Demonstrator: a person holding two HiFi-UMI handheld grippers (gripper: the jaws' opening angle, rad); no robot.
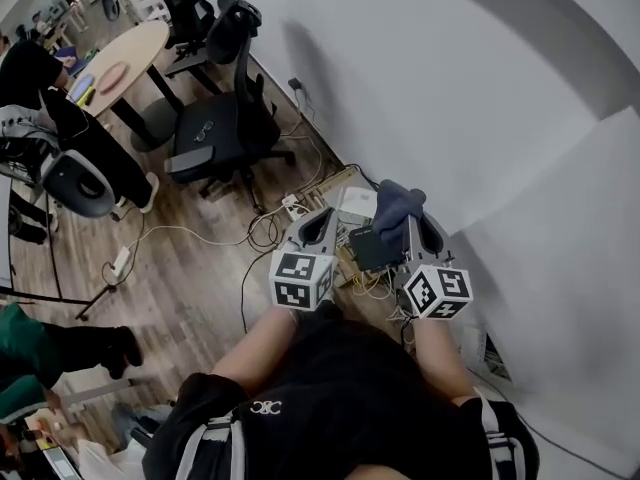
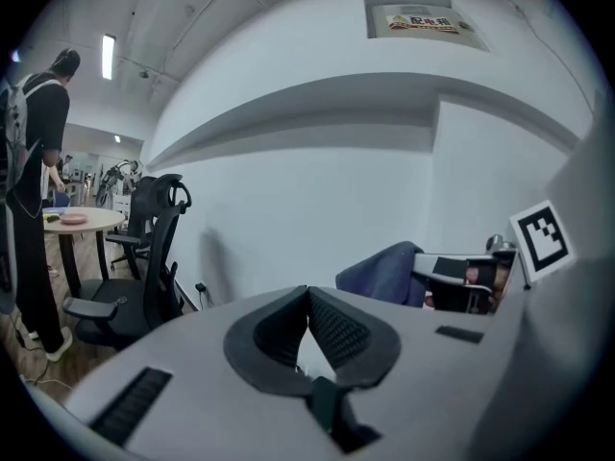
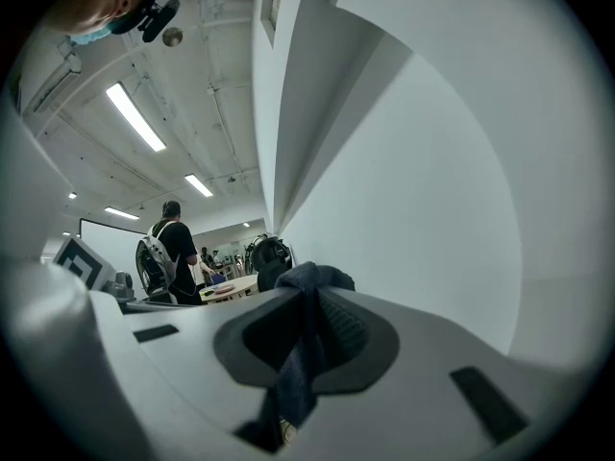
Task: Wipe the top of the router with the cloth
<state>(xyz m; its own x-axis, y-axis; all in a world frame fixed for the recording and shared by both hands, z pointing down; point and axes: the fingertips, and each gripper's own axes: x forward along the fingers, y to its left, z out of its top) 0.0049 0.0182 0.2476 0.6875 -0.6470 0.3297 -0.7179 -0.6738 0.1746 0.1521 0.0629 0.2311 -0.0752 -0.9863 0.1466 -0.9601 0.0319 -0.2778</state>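
A dark blue cloth (image 1: 396, 204) is pinched in my right gripper (image 1: 417, 223), which is shut on it; the cloth (image 3: 309, 315) runs down between its jaws and bunches over the tips. My left gripper (image 1: 322, 220) is shut with nothing in it, its jaws (image 2: 307, 305) touching at the tips. Both grippers are held up side by side, pointing at the white wall. A dark flat box, perhaps the router (image 1: 375, 248), lies on the floor between and below them. The cloth (image 2: 384, 272) and the right gripper also show at the right of the left gripper view.
A tangle of cables and a power strip (image 1: 293, 206) lies on the wooden floor by the wall. A black office chair (image 1: 222, 128) stands to the left, a round table (image 1: 115, 68) behind it. A person with a backpack (image 3: 165, 253) stands further off. The white wall (image 1: 480, 118) fills the right.
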